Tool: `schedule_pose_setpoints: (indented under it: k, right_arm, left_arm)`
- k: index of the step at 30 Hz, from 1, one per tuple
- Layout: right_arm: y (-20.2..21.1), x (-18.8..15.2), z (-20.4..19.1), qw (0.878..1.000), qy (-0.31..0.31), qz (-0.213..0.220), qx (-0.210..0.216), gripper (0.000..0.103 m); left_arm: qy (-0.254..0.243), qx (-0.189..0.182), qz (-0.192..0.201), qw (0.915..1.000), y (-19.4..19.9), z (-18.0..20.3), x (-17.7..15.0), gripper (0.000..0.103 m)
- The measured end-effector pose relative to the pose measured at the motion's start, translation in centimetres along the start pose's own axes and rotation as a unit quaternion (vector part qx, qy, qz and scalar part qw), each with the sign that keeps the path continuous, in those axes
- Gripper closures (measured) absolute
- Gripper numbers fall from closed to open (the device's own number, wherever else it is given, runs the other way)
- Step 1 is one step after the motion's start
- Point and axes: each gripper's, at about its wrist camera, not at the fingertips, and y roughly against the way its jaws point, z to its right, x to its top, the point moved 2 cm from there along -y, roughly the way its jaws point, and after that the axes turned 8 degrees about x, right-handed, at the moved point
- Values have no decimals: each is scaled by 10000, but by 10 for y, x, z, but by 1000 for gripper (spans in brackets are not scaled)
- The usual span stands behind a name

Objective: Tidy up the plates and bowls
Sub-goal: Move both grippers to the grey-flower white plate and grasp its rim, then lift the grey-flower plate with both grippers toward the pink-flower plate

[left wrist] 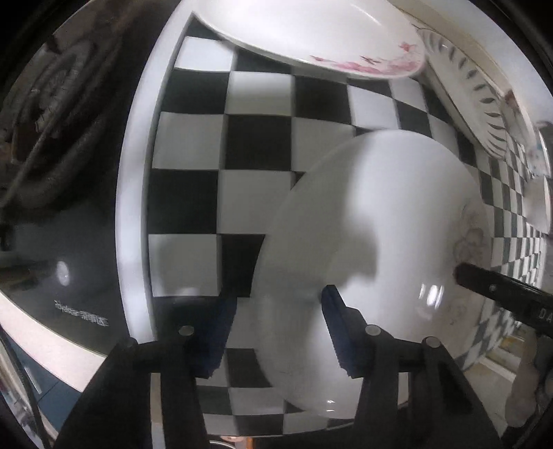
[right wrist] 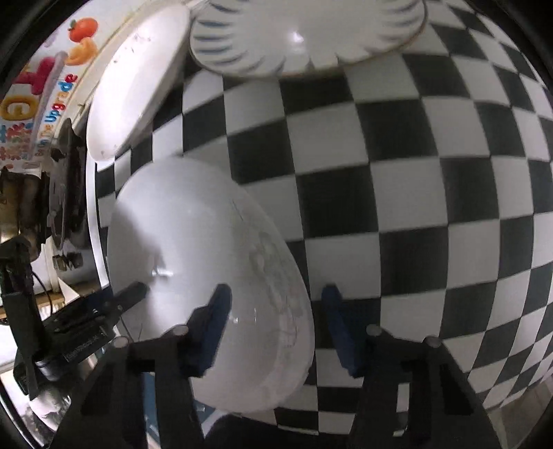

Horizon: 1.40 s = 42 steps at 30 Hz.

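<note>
Both sets of jaws stood part-open and straddled opposite edges of the same white plate [left wrist: 373, 262], with no pad seen pressing on it. The left gripper [left wrist: 276, 331] had its right blue pad over the plate's inner face and its left pad outside the rim, above the cloth — a visible gap on both sides. The right gripper [right wrist: 274, 328] mirrored this: left pad over the plate's face, right pad out over the cloth, beyond the rim. Whether either inner pad actually touched the glaze could not be told; the frames were motion-blurred.

The plate lay on a black-and-white checkered cloth [left wrist: 249, 145], faint grey line decoration near one edge. In the left wrist view a black finger of the other gripper reached in over the plate's far edge; in the right wrist view the same held in reverse, a black finger at the plate's left edge.

Outward from there — other dishes ringed the cloth. Left view: a white plate with pink flowers [left wrist: 311, 31] at top, and a plate with grey leaf strokes [left wrist: 463, 86] at upper right. Right view: a blue-stroked plate [right wrist: 304, 38] at top, with a plain white oval dish [right wrist: 134, 83] just beside it to the left. A glossy black appliance surface [left wrist: 69, 207] bordered the cloth on the left.
</note>
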Motion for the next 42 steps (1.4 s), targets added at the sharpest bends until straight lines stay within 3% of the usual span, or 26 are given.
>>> schedule_pose_setpoints:
  k: [3,7,10,21,30,42]
  right_arm:
    - [-2,-2,-3,10000,3,-59,-65,60]
    - [0,-3,-1,9997,87,-47,-207,78]
    - [5,-5,3,9996,128,21,-233,78]
    - [38,-8,38,9990,244,222,-296,79]
    - [83,-20,69,9975,211,633,-232,82]
    - [130,-42,135,9935,-215,1086,-285,83]
  left_arm:
    - [45,65,40,10000,5,11,-6,60]
    - [165,107,110,9997,14,10,-11,69]
    - [100,233,208,9995,26,14,-18,78]
    - [14,237,414,9989,71,43,-35,78]
    - [-267,283,648,9971,99,84,-41,78]
    - [-810,181,687,9942,94,148,-67,78]
